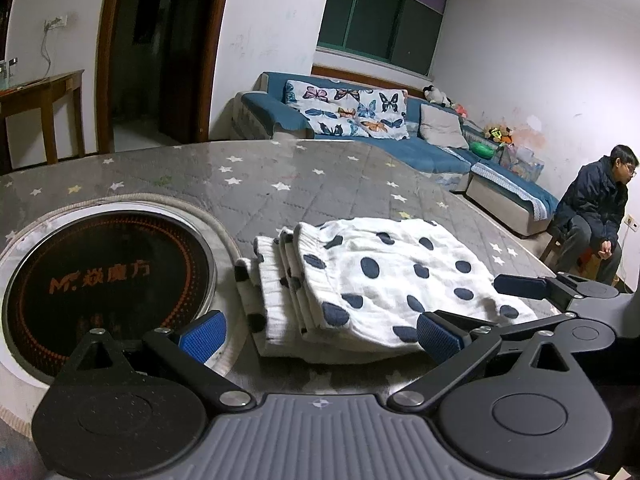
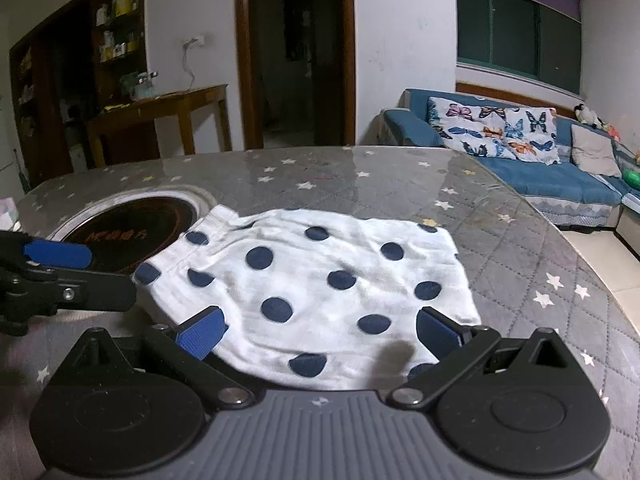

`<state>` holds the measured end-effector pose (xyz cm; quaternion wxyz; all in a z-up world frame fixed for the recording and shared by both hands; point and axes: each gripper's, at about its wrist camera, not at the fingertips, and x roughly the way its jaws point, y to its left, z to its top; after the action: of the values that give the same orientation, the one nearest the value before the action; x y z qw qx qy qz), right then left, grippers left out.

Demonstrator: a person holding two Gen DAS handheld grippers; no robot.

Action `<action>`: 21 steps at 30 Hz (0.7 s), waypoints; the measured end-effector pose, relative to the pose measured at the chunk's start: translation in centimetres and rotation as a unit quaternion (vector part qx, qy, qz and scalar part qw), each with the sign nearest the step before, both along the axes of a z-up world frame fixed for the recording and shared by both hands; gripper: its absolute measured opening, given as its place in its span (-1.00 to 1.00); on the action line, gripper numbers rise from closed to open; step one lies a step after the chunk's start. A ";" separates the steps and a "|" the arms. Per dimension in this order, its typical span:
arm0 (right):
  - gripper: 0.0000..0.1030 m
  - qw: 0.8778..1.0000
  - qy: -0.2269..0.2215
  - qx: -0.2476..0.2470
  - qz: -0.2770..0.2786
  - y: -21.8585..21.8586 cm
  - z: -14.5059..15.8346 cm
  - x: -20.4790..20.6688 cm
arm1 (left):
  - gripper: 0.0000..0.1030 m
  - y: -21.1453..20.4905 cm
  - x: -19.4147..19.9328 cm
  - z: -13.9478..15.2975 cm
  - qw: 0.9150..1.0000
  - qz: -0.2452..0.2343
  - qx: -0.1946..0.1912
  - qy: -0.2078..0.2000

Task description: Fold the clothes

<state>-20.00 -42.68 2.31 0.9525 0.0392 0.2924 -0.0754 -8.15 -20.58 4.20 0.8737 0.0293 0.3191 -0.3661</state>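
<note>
A white garment with dark blue dots (image 1: pixel 376 280) lies folded in layers on the grey star-print table (image 1: pixel 248 176). In the left wrist view my left gripper (image 1: pixel 320 336) stands open just in front of its near edge, holding nothing. My right gripper (image 1: pixel 520 286) shows at the garment's right side. In the right wrist view the same garment (image 2: pixel 320 284) lies flat, and my right gripper (image 2: pixel 322 332) is open with its blue pads (image 2: pixel 202 338) spread over the near hem. The left gripper (image 2: pixel 60 264) reaches in from the left, beside the garment's left corner.
A round black cooktop (image 1: pixel 108 284) is set into the table left of the garment. A blue sofa (image 1: pixel 400 136) with butterfly cushions stands behind the table. A person in a dark jacket (image 1: pixel 596 216) sits at the far right. A wooden side table (image 2: pixel 160 120) stands by the doorway.
</note>
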 end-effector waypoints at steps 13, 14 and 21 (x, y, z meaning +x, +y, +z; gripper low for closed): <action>1.00 1.000 0.012 -0.003 0.009 1.1 -0.4 -0.2 | 1.00 0.3 -0.7 -0.4 1.000 0.000 0.008 0.003; 1.00 1.000 0.013 -0.003 0.011 1.2 -0.4 -0.2 | 1.00 0.4 -0.8 -0.4 1.000 0.001 0.009 0.003; 1.00 1.000 0.019 -0.009 0.016 1.5 -0.8 -0.4 | 1.00 0.6 -0.9 -0.7 1.000 0.001 0.015 0.005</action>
<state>-20.43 -41.23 1.53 0.9482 0.0248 0.3104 -0.0629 -9.01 -19.94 3.49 0.8718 0.0407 0.3292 -0.3605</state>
